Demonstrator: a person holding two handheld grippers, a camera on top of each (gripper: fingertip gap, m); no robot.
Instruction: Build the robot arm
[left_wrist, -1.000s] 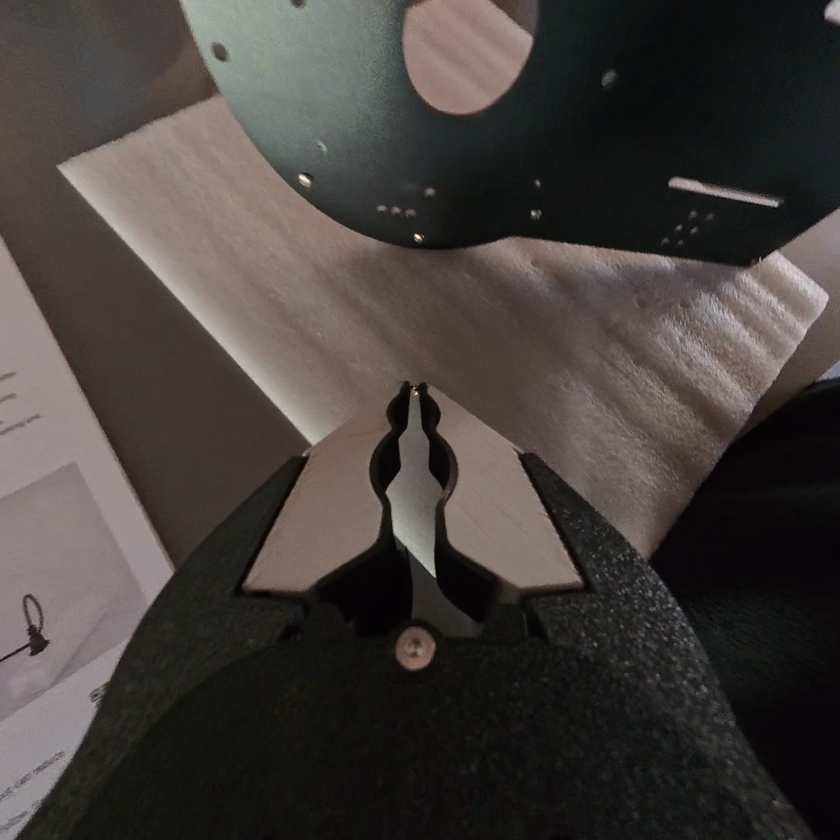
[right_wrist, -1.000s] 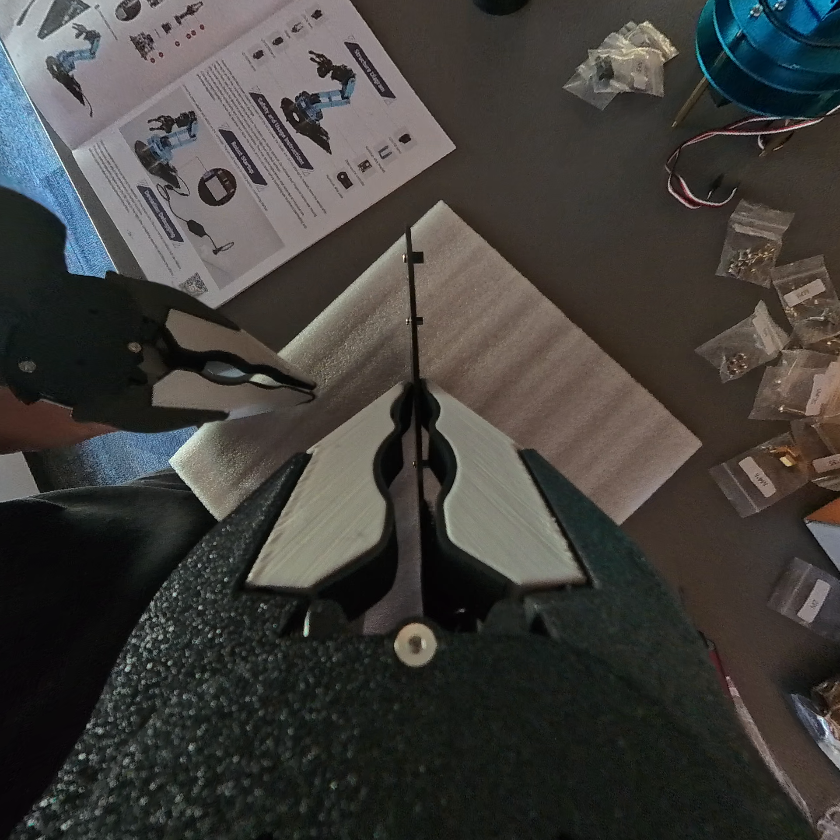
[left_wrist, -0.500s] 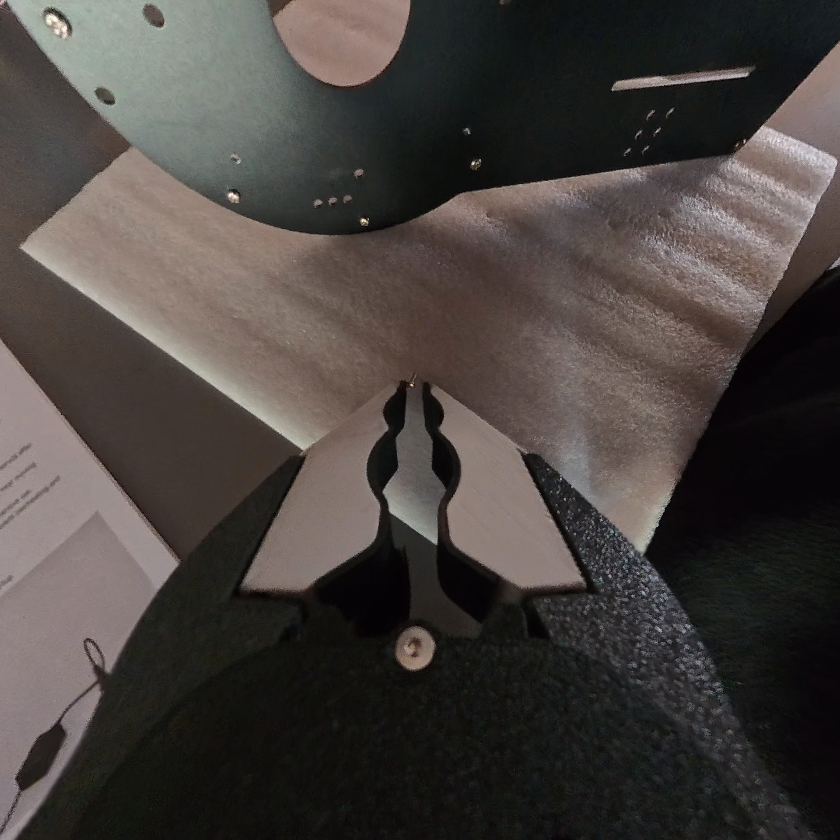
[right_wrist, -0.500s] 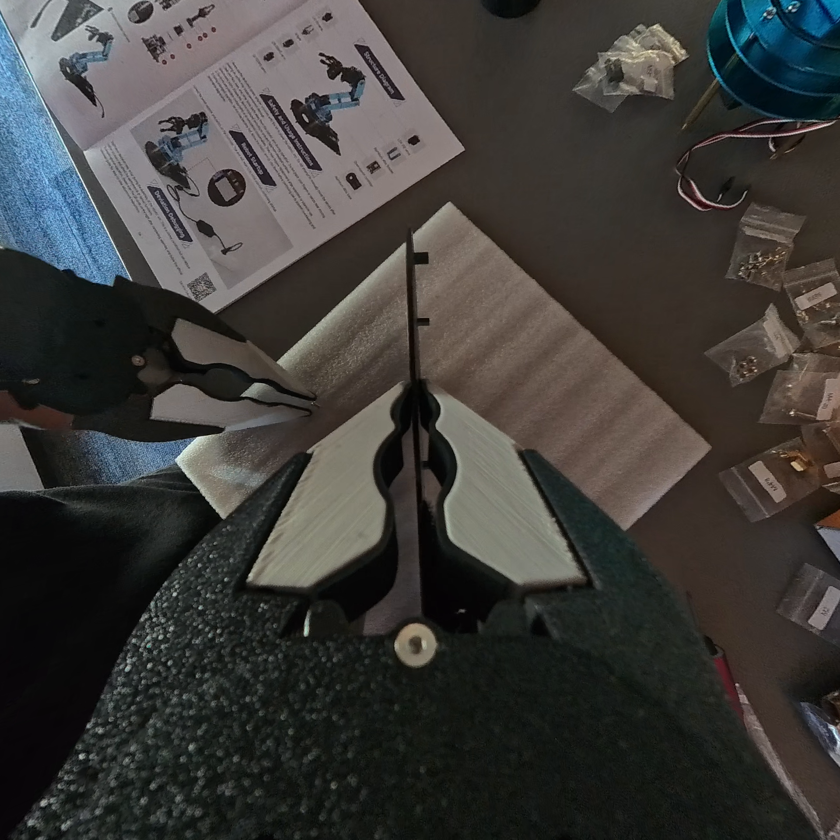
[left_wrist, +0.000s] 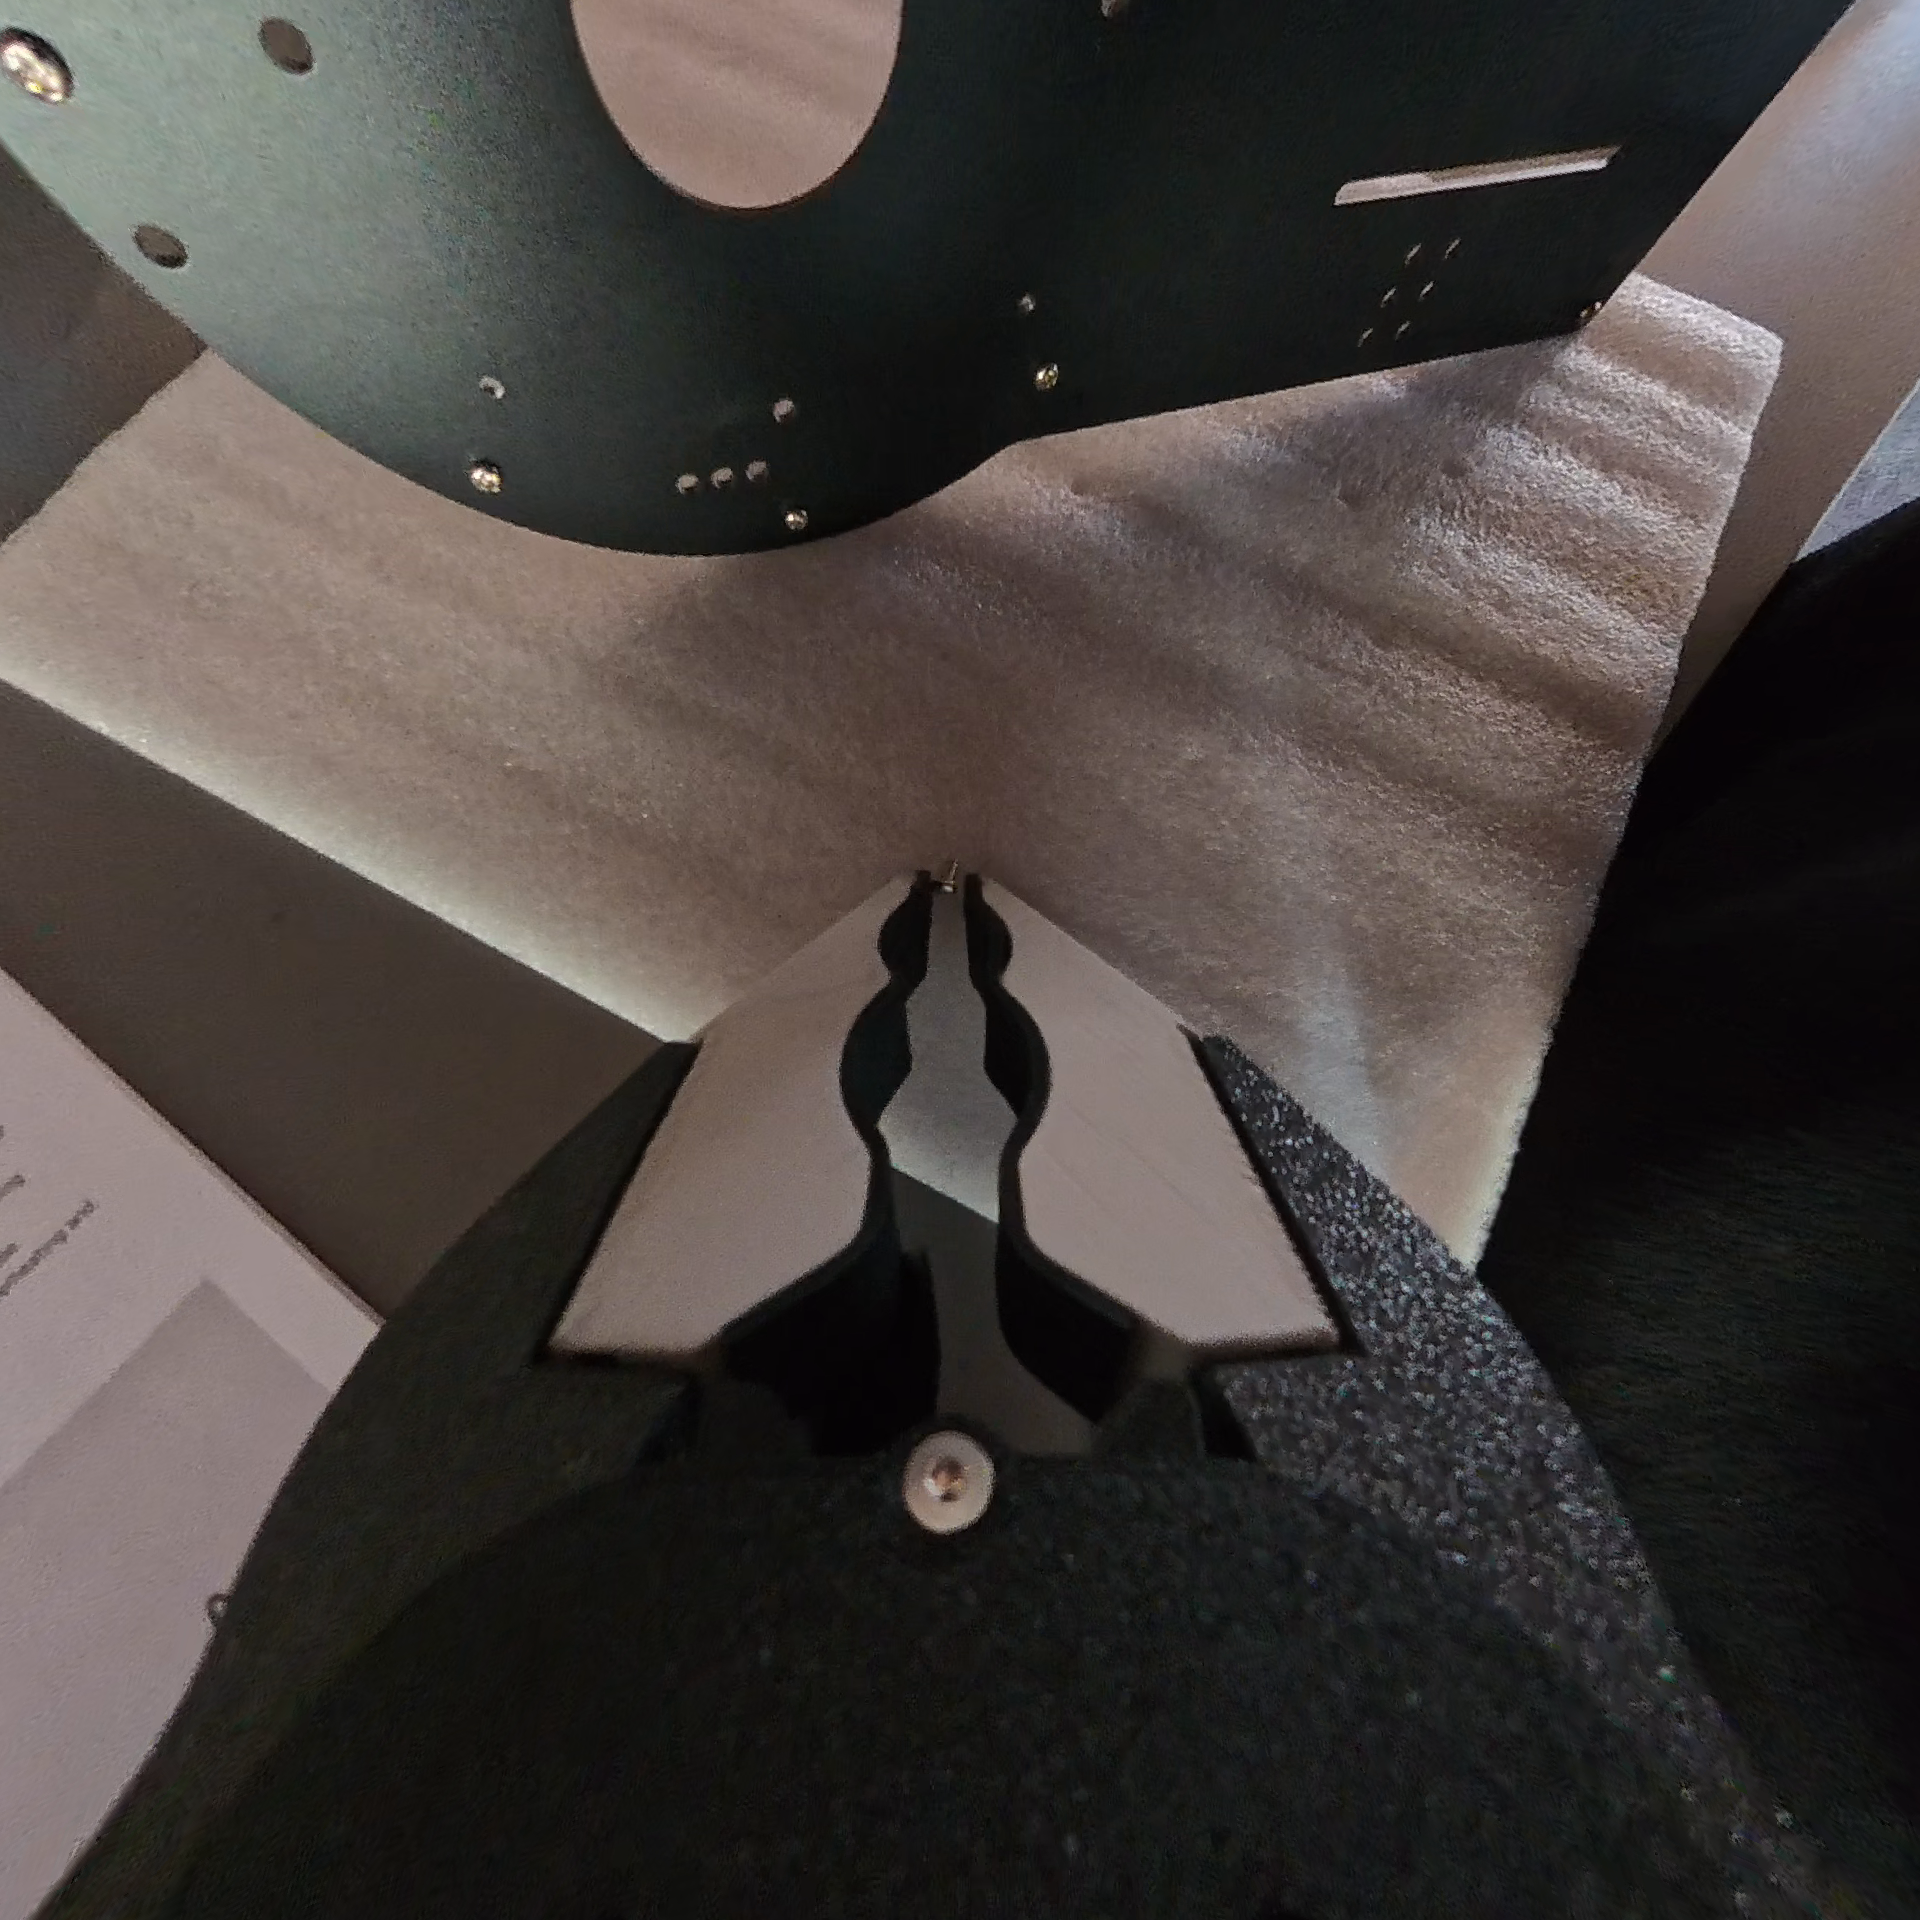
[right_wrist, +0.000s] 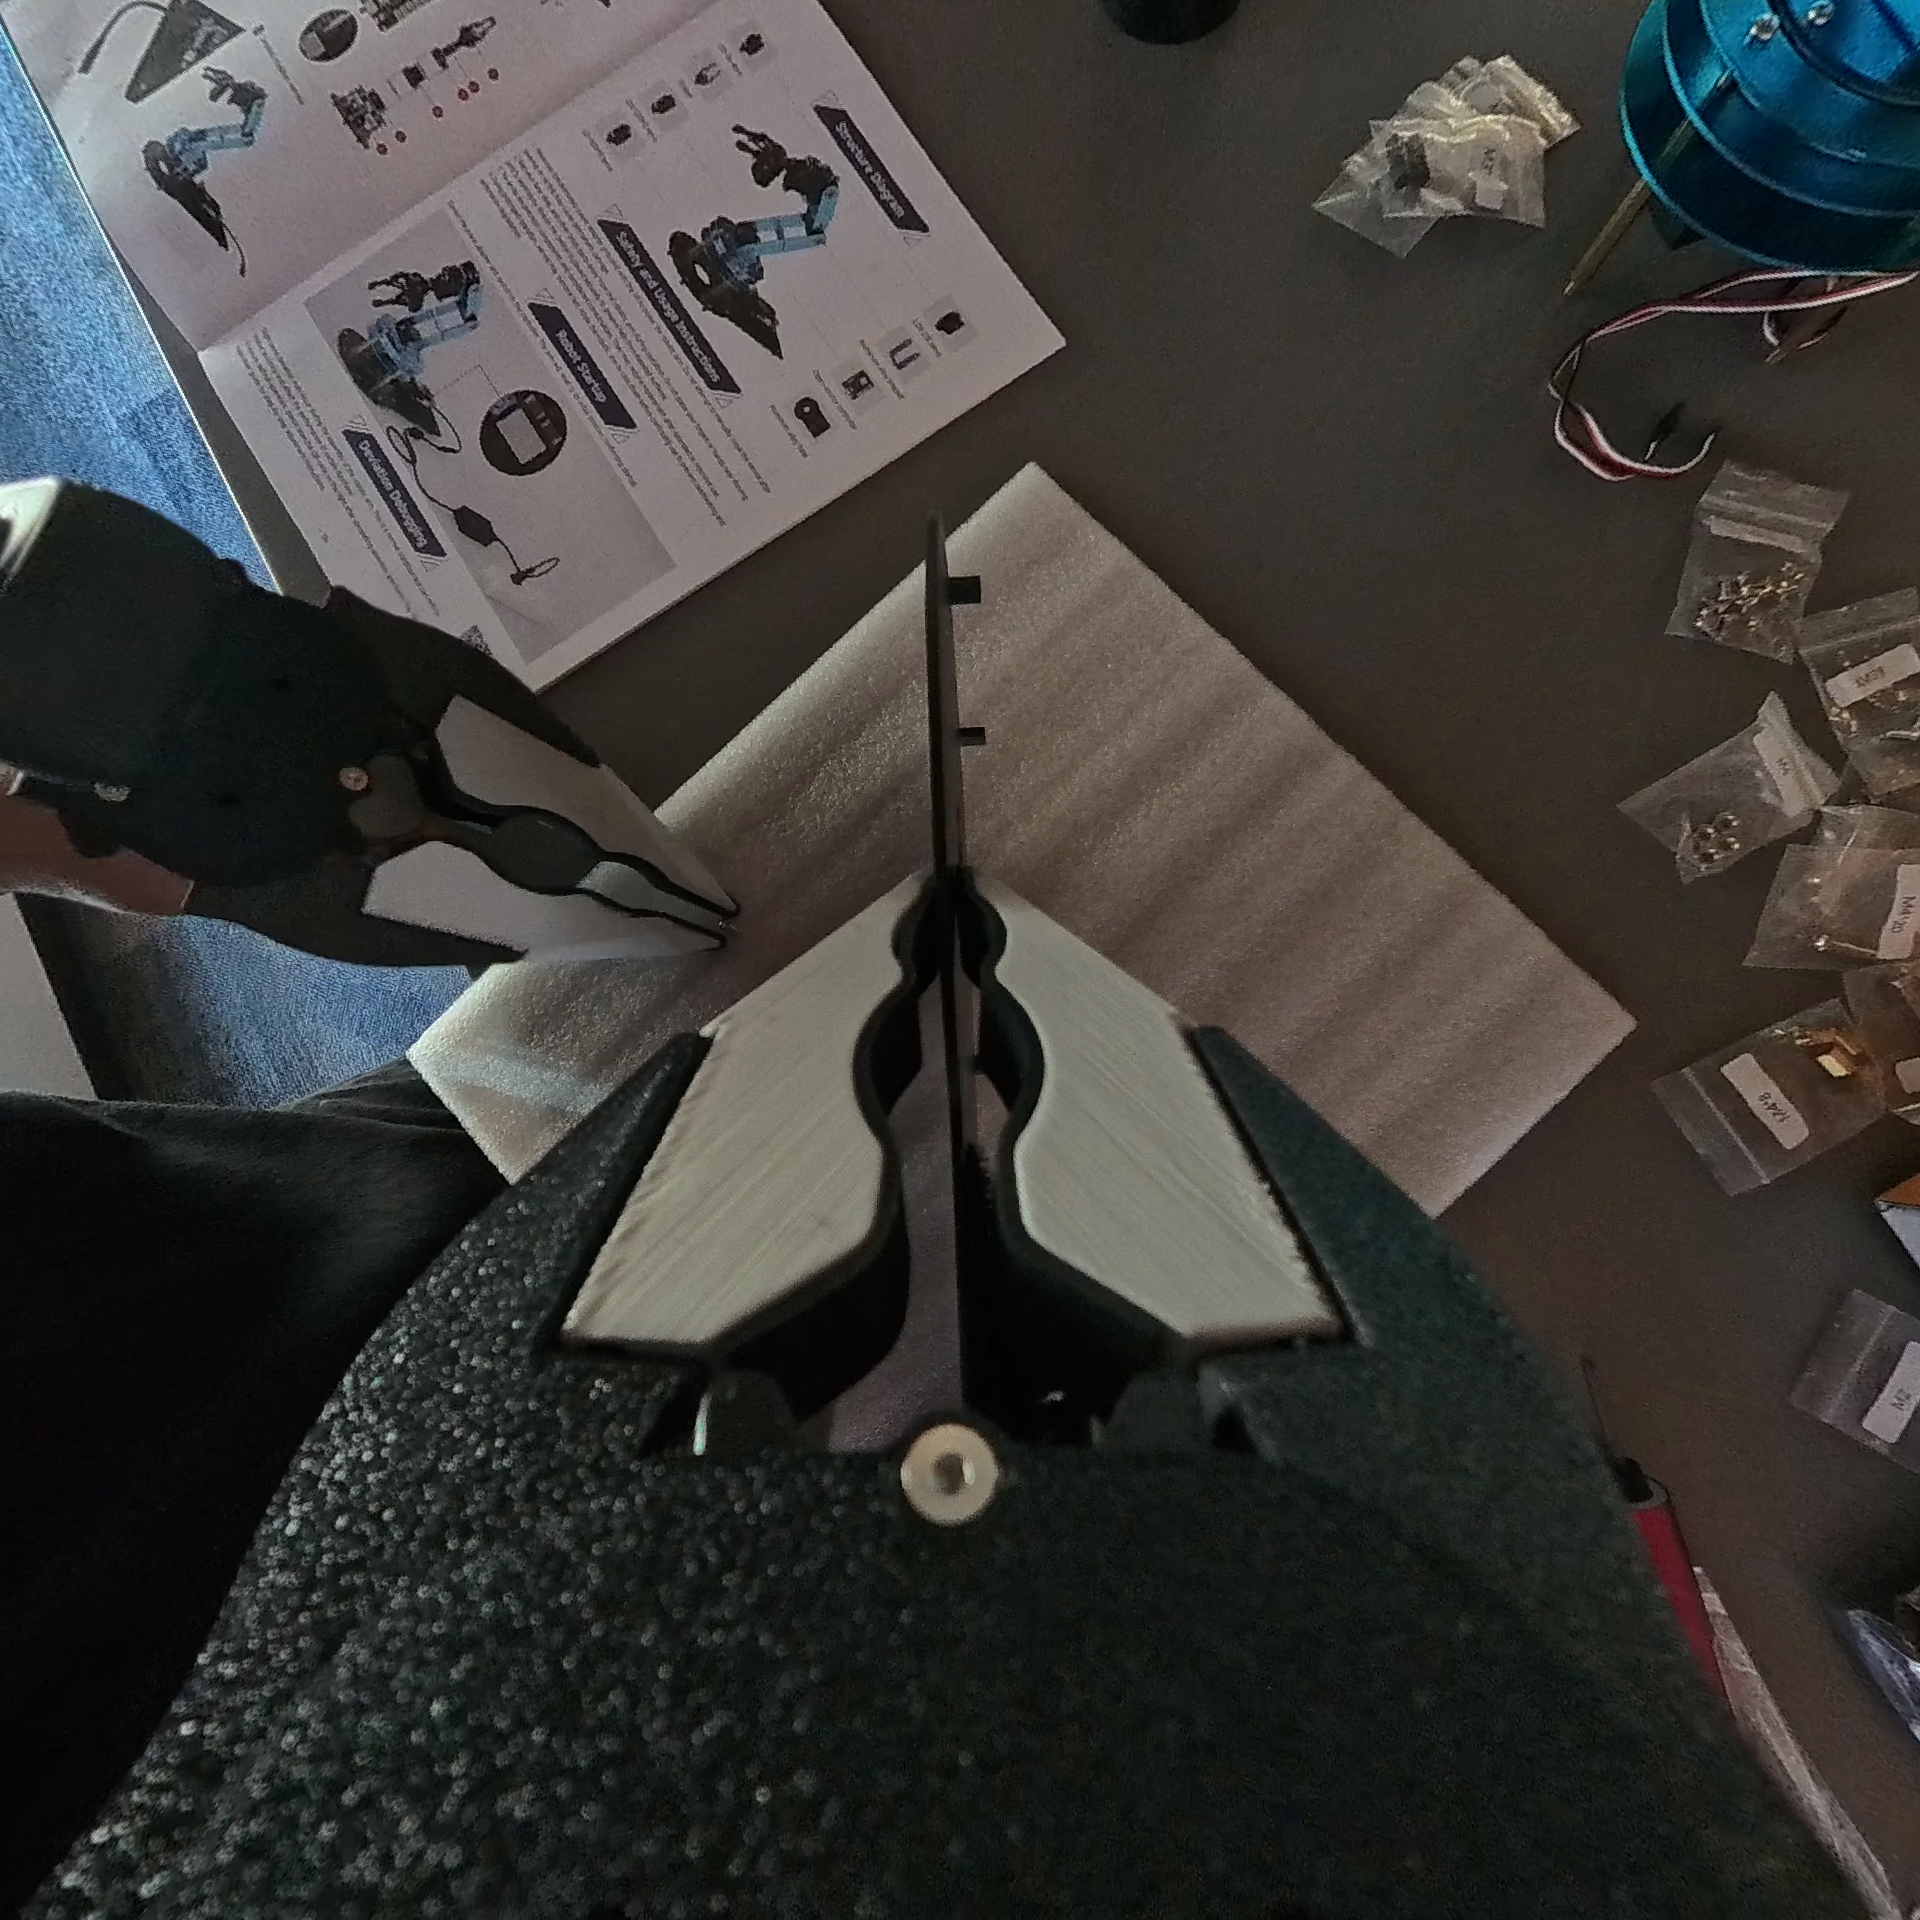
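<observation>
Black plate (right_wrist: 943, 727), edge-on, clamped in right claw (right_wrist: 948, 894); left claw (left_wrist: 945, 881) pinches tiny screw (left_wrist: 947, 880).

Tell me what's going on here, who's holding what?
A person works two handheld grippers over a white foam sheet on a dark table. The right gripper is shut on a thin black plate with holes, holding it on edge above the foam. The left gripper pinches a tiny screw at its tips, close to the plate. An open booklet, small parts bags and a blue round part lie around.
</observation>
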